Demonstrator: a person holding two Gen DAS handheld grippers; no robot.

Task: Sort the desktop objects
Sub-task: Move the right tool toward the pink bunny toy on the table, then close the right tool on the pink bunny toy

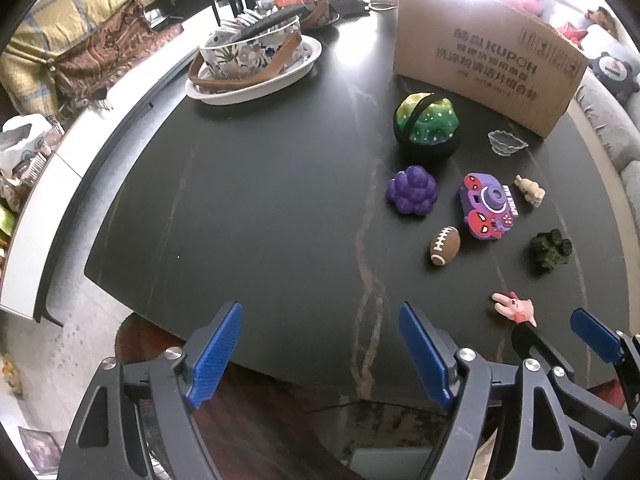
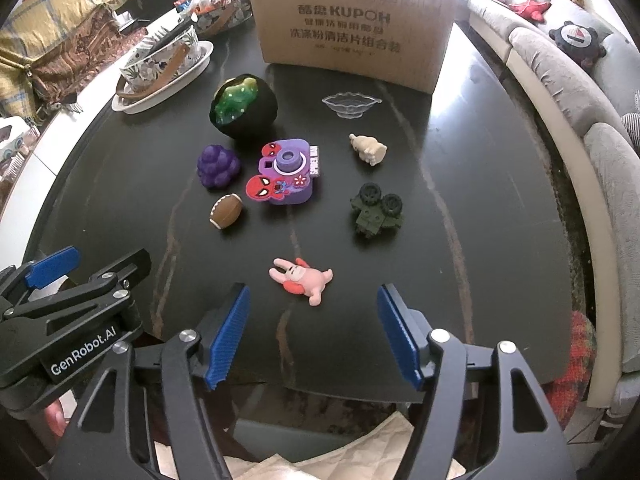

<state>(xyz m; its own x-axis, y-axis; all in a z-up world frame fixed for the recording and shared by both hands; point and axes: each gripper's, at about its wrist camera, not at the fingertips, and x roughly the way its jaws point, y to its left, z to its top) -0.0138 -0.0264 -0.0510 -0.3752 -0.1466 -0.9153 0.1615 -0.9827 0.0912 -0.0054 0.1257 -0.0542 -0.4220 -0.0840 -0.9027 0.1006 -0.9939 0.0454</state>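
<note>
Both grippers, left (image 1: pixel 320 354) and right (image 2: pixel 314 334), are held wide open and empty at the table's (image 2: pixel 480 240) near edge. The toys are spread apart in front of the box (image 2: pixel 352 28); the rabbit (image 2: pixel 302 278) lies nearest, just ahead of the right gripper. It is judged light, soft and rubbery, best pinched across its body. The clear dish (image 2: pixel 352 104) looks thin and brittle.

A white oval dish (image 1: pixel 312 54) at the far left of the desk (image 1: pixel 260 200) carries a floral bag with brown straps (image 1: pixel 248 56). A grey sofa (image 2: pixel 560 80) along the right holds plush toys (image 2: pixel 528 6) and a gear-shaped cushion (image 2: pixel 578 40).
</note>
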